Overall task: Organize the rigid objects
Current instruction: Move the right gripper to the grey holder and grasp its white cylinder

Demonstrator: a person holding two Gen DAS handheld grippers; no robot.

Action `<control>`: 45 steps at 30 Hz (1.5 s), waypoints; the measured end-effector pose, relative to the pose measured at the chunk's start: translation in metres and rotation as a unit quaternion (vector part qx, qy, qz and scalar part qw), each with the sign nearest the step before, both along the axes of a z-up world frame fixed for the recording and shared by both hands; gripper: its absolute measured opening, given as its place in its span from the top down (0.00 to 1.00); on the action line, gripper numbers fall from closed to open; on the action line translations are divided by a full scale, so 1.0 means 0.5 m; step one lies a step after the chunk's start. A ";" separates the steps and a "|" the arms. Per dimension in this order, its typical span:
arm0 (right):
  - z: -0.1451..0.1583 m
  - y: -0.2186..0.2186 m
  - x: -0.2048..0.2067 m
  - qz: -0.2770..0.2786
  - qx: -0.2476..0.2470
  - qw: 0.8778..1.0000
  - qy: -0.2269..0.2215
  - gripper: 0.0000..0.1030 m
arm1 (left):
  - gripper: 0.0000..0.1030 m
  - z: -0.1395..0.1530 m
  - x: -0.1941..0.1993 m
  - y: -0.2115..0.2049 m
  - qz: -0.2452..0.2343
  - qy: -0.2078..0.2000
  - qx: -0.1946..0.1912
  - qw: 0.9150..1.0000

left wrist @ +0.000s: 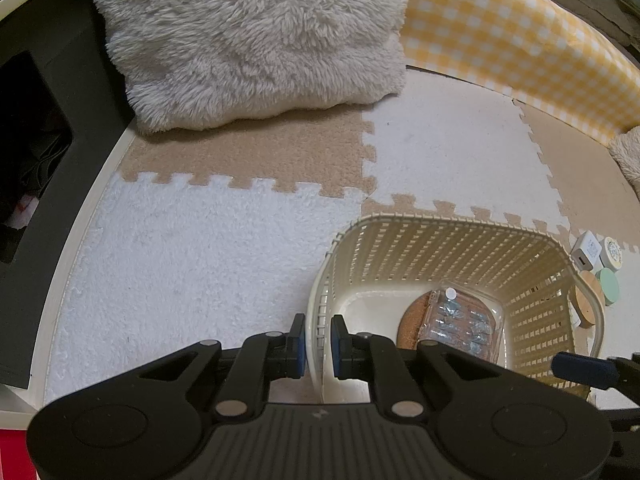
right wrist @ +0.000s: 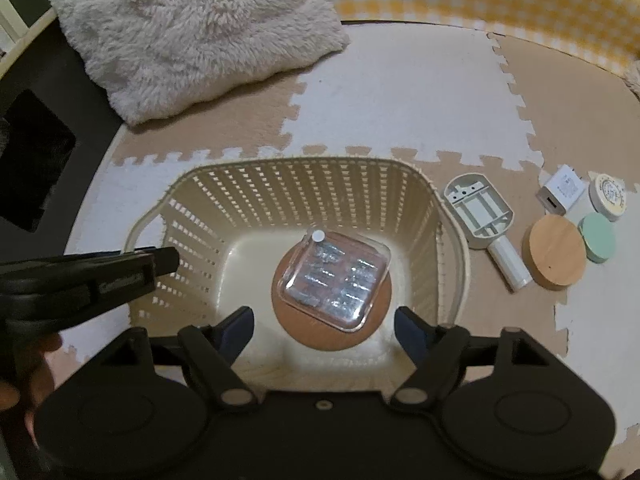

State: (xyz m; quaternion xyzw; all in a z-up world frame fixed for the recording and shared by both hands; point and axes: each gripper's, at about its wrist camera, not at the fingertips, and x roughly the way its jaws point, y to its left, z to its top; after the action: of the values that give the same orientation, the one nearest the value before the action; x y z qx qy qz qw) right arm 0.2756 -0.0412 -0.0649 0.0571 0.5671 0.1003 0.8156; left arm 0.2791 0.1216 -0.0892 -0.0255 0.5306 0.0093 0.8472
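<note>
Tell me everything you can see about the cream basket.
The basket looks like cream plastic, with lattice walls, a rolled rim and a solid floor. It stands upright on the foam floor mats. Inside lies a round cork coaster with a clear plastic box on top. The left claw grips its left wall; the open right claw hovers above it.

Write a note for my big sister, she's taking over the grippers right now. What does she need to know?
Left gripper: shut on the basket wall, steadying it.
Right gripper: open, empty, over the basket.
Done: cork coaster with clear plastic case on top, inside the basket.
Left on the mat, right of the basket: white handheld piece, wooden disc, green disc, white charger, round tin.
Probably grab the handheld piece next.
</note>
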 end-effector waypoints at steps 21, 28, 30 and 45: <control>0.175 -0.190 -0.059 0.009 0.097 0.985 -0.145 0.16 | 0.87 0.001 0.000 0.000 -0.001 0.000 0.006 1.000; 0.169 -0.271 -0.046 0.015 0.056 0.971 -0.233 0.00 | 0.87 0.001 0.000 0.001 -0.002 0.000 0.007 1.000; 0.152 -0.290 -0.036 0.011 0.036 0.969 -0.244 0.00 | 0.87 0.000 0.001 0.000 -0.002 0.000 0.007 1.000; -0.062 -0.316 0.028 0.079 -0.084 0.964 -0.239 0.00 | 0.87 0.000 0.002 -0.004 -0.006 0.000 0.016 1.000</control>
State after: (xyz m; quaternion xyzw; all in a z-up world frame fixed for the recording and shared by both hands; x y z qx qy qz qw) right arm 0.2897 -0.1994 -0.0960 -0.0824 0.3643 0.1274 0.9188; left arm 0.2801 0.1198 -0.0891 -0.0085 0.5304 0.0124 0.8476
